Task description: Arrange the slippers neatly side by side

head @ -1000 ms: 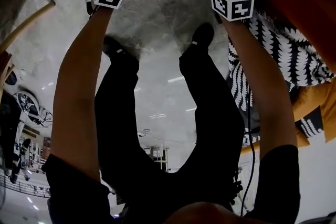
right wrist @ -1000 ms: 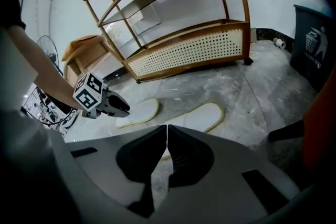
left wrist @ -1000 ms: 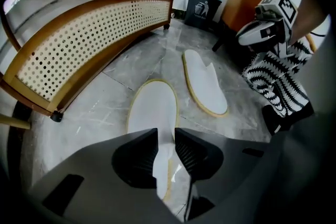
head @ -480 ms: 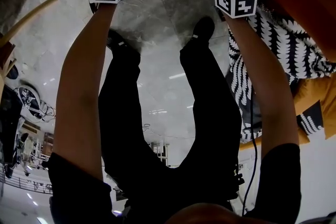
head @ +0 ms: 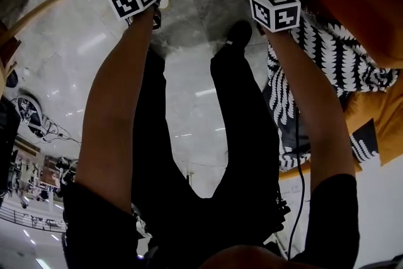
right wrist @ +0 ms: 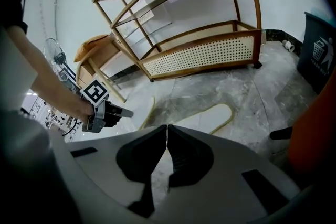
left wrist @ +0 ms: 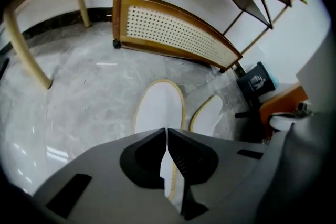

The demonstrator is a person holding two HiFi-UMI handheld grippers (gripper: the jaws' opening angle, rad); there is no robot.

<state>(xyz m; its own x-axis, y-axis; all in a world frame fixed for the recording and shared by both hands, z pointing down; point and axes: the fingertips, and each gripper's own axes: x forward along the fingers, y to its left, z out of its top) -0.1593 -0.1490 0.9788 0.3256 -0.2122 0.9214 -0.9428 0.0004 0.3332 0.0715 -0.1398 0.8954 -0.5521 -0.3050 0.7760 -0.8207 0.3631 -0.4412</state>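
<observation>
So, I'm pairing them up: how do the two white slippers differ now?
The near white slipper with yellow edging is pinched in the left claw, whose jaws have just been closing; the far white yellow-edged slipper lies free on the grey marble floor. The near slipper points straight ahead, the far slipper slants rightward. Both match in colour.

Open marble floor [left wrist: 79, 97] fills the left and centre of the left gripper view, with room to pass. A slanted wooden leg [left wrist: 26, 52] bars the far left, and the cane-fronted shelf unit [left wrist: 173, 34] closes off the top. At centre are the near slipper [left wrist: 159, 107] and far slipper [left wrist: 212, 112], with a narrow strip of floor between them. At the right edge, a dark bin [left wrist: 255, 80] and an orange seat [left wrist: 281, 102] crowd in.
</observation>
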